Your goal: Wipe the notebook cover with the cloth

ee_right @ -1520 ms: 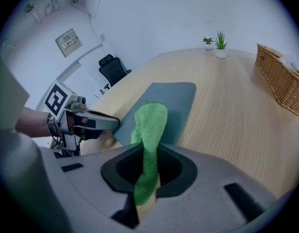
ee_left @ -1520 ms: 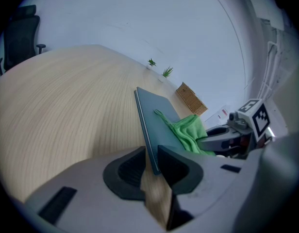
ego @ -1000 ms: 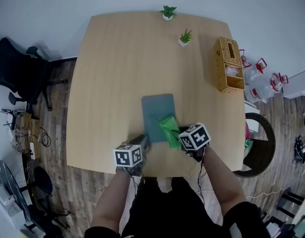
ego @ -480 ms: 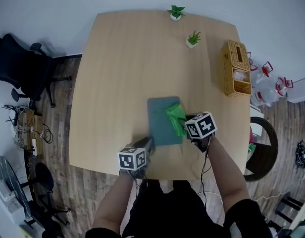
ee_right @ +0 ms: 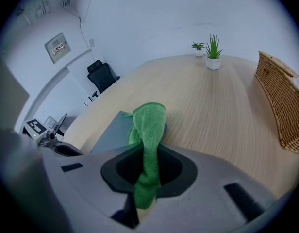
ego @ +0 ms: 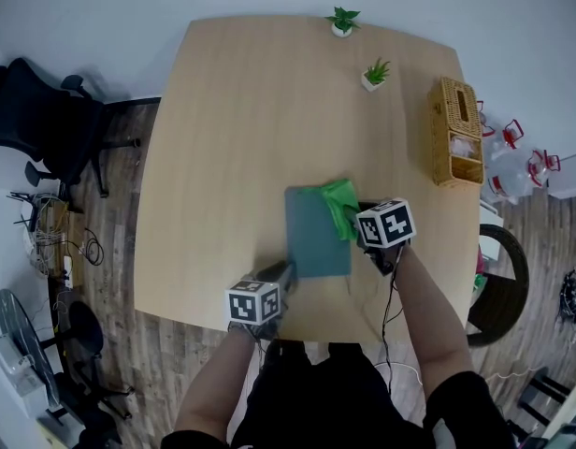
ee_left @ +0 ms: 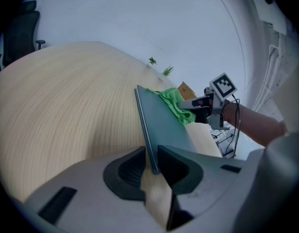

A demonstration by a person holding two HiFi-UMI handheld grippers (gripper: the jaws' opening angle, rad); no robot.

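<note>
Notebook (ego: 318,232): grey-green cover, lies flat on the wooden table (ego: 241,110), toward the near edge and a little right of centre, long side running away from the person.

Left gripper (ee_left: 152,163): jaws closed on the notebook's near left corner. In the left gripper view the cover's edge runs straight in between the two pads, which press on it from either side. The gripper sits low at the table's near edge, angled downward.

Right gripper (ee_right: 148,173): jaws clenched on the green cloth (ego: 340,204). In the right gripper view a fold of cloth passes between the pads, with a short tail hanging below them. The free end lies ahead of the jaws, bunched on the notebook's far right corner. From the head view the cloth covers that corner and reaches the far edge of the cover; the rest of the cover is bare. The gripper is at the notebook's right side, tilted down toward it.

Surroundings: a small potted plant (ego: 341,21) stands at the table's far edge, a second potted plant (ego: 374,73) nearer and to its right. A wicker basket (ego: 454,131) stands along the right edge, well apart from the notebook. An office chair (ego: 40,110) stands on the floor to the left of the table.
</note>
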